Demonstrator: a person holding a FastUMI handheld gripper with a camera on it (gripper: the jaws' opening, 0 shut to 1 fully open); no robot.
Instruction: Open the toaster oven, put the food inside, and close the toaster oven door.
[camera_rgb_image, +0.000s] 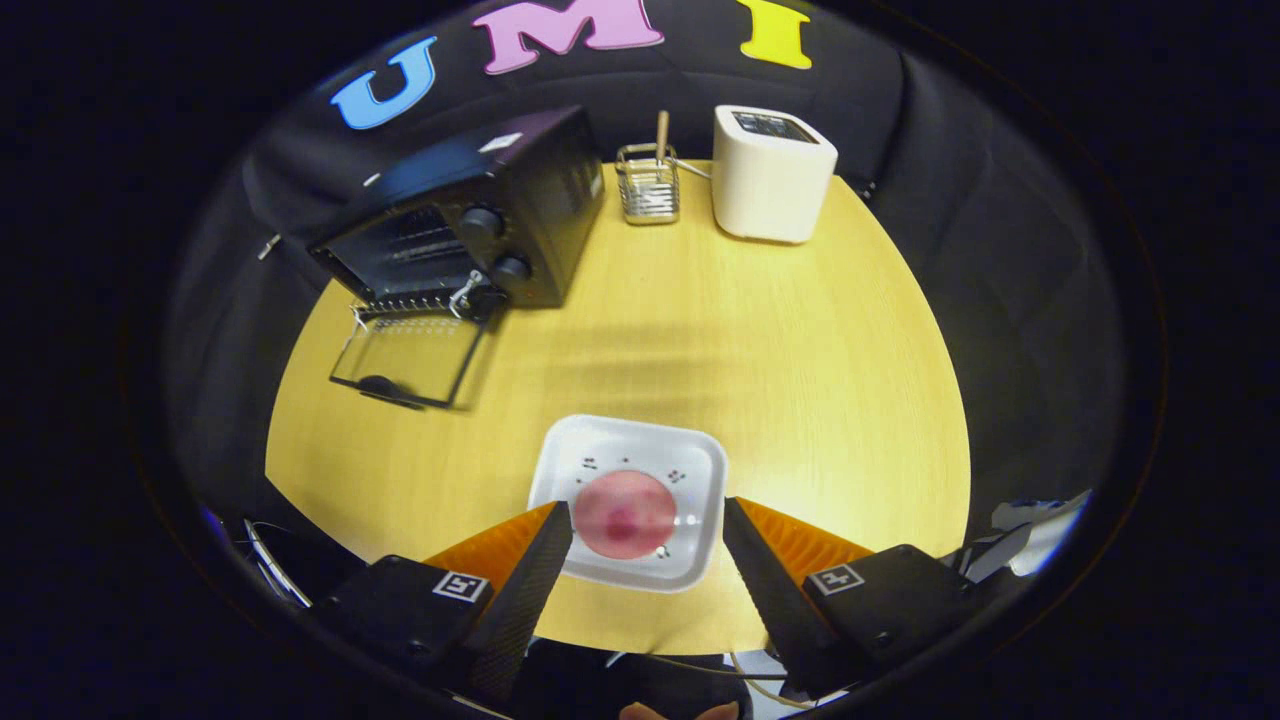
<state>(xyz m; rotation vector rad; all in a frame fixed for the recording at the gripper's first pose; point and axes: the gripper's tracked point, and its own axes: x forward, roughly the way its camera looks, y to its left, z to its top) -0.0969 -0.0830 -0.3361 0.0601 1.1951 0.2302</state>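
Tool spread wide above the plated food, toaster oven already open.

The yellow bench carries the black toaster oven at far left, its glass door folded down flat. A white plate holds the round pink food, which lies between the tool fingers; they grip nothing.

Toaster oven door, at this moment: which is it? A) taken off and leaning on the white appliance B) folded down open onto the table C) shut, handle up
B: the toaster oven has its glass door lying flat on the table, rack exposed; the open gripper straddles the food.
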